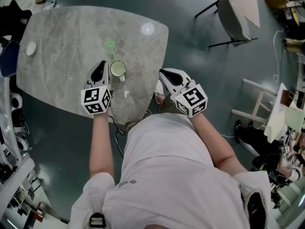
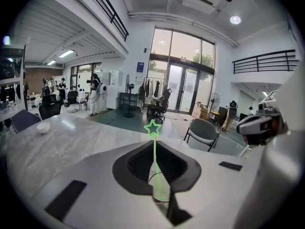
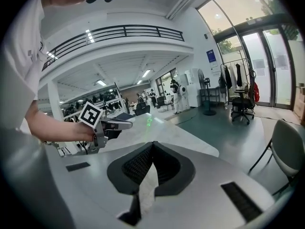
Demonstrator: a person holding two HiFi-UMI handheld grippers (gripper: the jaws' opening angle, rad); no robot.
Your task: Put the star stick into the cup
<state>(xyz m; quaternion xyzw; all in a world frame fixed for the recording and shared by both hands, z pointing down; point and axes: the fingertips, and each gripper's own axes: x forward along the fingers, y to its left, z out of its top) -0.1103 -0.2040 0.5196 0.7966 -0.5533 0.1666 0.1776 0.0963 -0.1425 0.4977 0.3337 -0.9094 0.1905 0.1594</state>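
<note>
A small cup [image 1: 117,69] stands on the grey marble table [image 1: 57,70] near its front edge. The green star stick [image 1: 110,45] rises out of it with the star uppermost. In the left gripper view the stick [image 2: 153,128] runs along the seam of my left gripper [image 2: 153,144], which is shut on it, and its lower end sits in the cup [image 2: 161,191]. My left gripper [image 1: 101,65] is just left of the cup. My right gripper [image 1: 164,73] hovers shut and empty past the table's right edge. The right gripper view shows its pads [image 3: 152,144] pressed together.
A small white dish [image 1: 31,48] lies at the table's far left. A grey chair [image 1: 233,18] stands on the dark floor beyond the right side, and a white rack [image 1: 259,104] stands further right. Clutter lines the left wall.
</note>
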